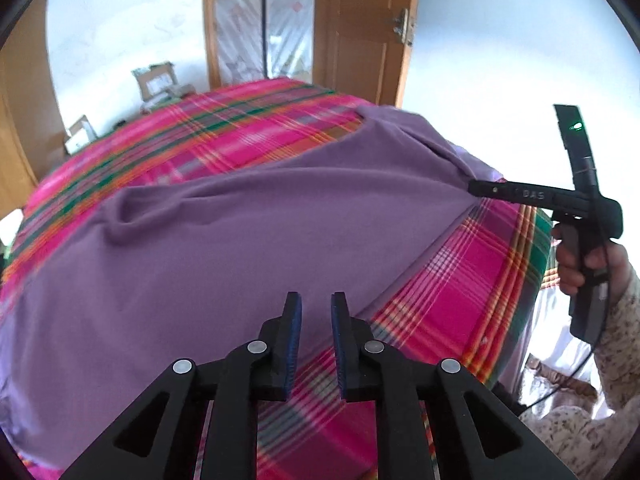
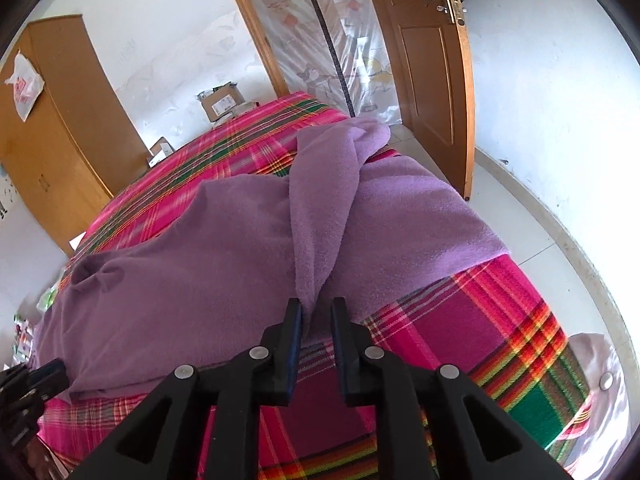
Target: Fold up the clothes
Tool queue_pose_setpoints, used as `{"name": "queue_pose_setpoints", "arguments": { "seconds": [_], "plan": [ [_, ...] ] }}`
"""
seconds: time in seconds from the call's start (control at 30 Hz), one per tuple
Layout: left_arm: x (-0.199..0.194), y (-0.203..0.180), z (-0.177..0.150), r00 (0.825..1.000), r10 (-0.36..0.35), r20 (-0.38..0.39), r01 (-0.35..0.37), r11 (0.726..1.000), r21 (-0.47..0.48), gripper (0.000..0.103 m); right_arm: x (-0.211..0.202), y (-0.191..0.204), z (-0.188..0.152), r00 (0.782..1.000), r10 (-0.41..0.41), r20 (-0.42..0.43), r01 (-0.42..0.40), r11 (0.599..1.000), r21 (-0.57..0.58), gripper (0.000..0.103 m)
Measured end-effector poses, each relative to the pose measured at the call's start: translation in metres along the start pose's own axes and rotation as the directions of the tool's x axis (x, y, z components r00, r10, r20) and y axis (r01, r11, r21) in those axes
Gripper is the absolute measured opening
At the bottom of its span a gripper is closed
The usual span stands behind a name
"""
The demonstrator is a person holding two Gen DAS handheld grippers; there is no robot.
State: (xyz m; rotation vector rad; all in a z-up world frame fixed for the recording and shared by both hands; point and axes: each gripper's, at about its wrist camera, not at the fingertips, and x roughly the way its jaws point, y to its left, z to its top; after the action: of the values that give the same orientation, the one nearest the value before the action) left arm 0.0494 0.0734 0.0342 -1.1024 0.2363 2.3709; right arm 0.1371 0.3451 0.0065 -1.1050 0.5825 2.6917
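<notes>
**Now both grippers stand slightly parted over the purple cloth**

Here the purple garment (image 1: 224, 232) lies spread across the centre of the plaid bedspread (image 1: 460, 280), bunched toward the upper right. Left gripper (image 1: 316, 308), bottom centre of its own view: jaws a little apart, nothing between them. Right gripper (image 2: 316, 312): jaws parted too, a fold of the garment hanging just at the gap, unpinched. A hand (image 1: 580, 264) at far right grips its handle.

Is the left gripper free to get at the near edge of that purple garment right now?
Probably yes. The left gripper is open and empty, right above the purple garment, with only the plaid bedcover around and nothing in between.
</notes>
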Motion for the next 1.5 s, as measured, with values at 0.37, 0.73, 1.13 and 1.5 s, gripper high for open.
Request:
{"name": "queue_pose_setpoints", "arguments": {
  "seconds": [0.37, 0.73, 1.13, 1.5],
  "plan": [
    [0.035, -0.006, 0.019, 0.996, -0.072, -0.051, 0.073, 0.997, 0.017, 0.016, 0.000, 0.013, 0.049, 0.992, -0.073, 0.106, 0.082, 0.993, -0.083, 0.018],
    [0.048, -0.003, 0.030, 0.990, -0.128, -0.064, 0.127, 0.992, -0.022, 0.016, 0.075, 0.033, 0.124, 0.995, -0.098, 0.033, 0.103, 0.971, -0.218, 0.030],
    [0.055, 0.006, 0.035, 0.982, -0.185, -0.043, 0.181, 0.980, -0.089, 0.017, 0.164, 0.052, 0.160, 0.972, -0.195, -0.135, 0.146, 0.941, -0.304, 0.046],
    [0.057, 0.008, 0.038, 0.982, -0.185, -0.037, 0.180, 0.979, -0.098, 0.017, 0.168, 0.053, 0.164, 0.958, -0.256, -0.132, 0.207, 0.930, -0.304, 0.008]
  ]
}}
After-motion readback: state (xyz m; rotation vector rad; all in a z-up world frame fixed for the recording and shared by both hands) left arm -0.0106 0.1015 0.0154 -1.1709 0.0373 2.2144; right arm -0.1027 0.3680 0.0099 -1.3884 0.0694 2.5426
